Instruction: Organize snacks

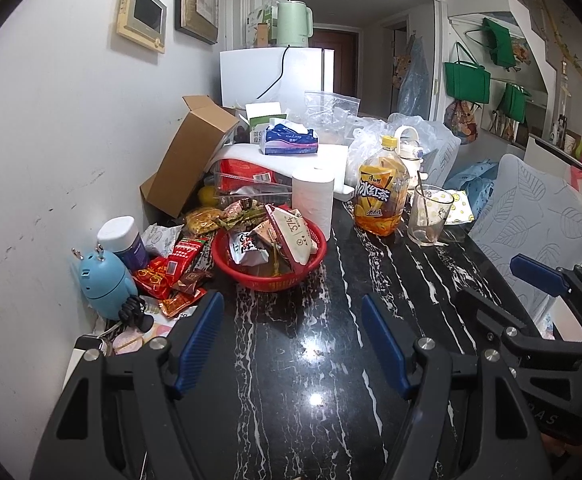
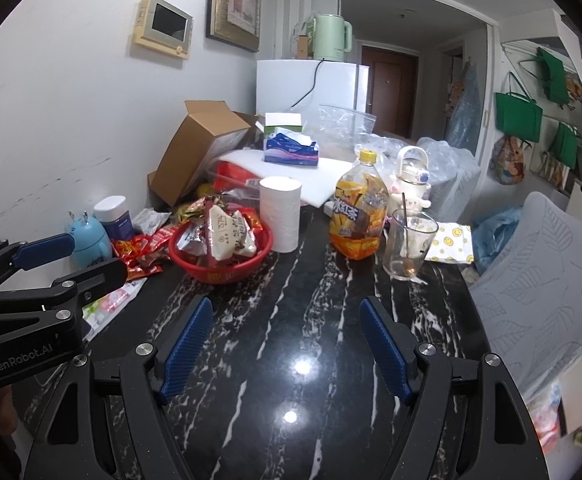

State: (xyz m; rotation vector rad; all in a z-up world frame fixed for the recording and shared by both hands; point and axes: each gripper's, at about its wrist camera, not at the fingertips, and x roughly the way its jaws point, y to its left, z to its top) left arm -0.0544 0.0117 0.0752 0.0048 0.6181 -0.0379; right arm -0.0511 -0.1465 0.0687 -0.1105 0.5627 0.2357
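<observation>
The worktop is dark marble streaked with white, bare in its near half and crowded along the far edge and the wall side. Largest on it are the cardboard box tipped against the wall and the white foam slab with a tissue pack on top. In front of these stand a paper roll, a tea bottle and a glass.

The red basket sits left of the roll, already heaped with packets. More loose snacks lie on the worktop just to its left, spilling toward the blue gadget and the white-capped jar by the wall. These red and brown wrappers lie mostly flat, their long sides running roughly toward the basket.

The left gripper hangs over bare marble, jaws parted about halfway with nothing between them. The right gripper does the same alongside it, jaws likewise wide and empty.

The relation that matters: the loose snacks lie ahead and to the left of both pairs of jaws, against the wall. The left gripper is clearly the nearer, its left finger almost over the closest orange wrapper. I would judge the left hand better placed to pick first, swinging left and then carrying rightward to the basket
</observation>
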